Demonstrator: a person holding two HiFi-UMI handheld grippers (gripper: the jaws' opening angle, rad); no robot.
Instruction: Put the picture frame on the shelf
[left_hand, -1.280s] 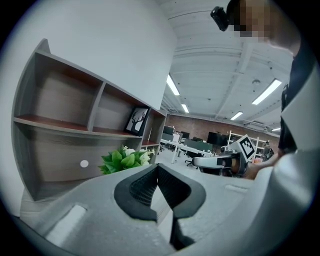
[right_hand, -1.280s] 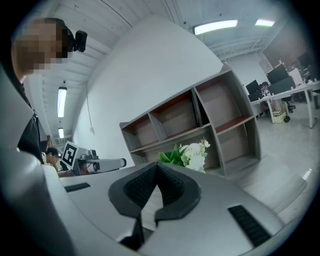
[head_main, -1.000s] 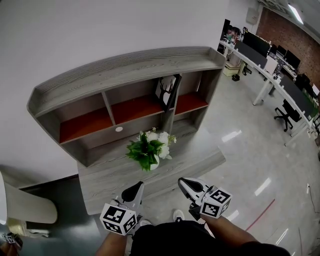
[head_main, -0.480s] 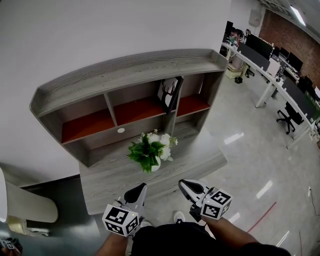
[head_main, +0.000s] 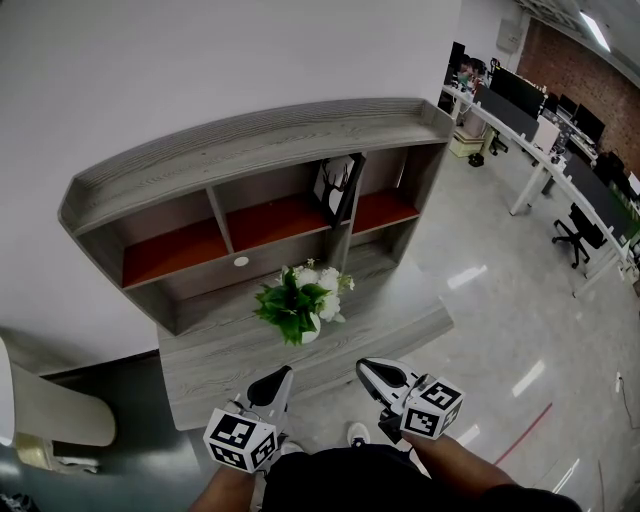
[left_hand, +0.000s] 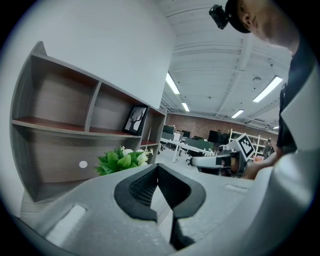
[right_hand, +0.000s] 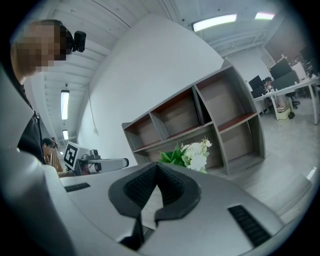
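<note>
A black picture frame with a deer print leans upright in the middle compartment of the grey wooden shelf, against its right divider. It also shows in the left gripper view. My left gripper and right gripper are low, near my body, in front of the desk's near edge and far from the frame. Both are shut with nothing between the jaws. In each gripper view the jaws meet at the tips, for the left gripper and for the right gripper.
A potted plant with white flowers stands on the grey desk top below the shelf. A beige chair is at the left. Office desks and a black chair stand at the far right, beyond the shiny floor.
The head view has shifted slightly. Both grippers stay shut in about the same place, and the frame has not moved.
</note>
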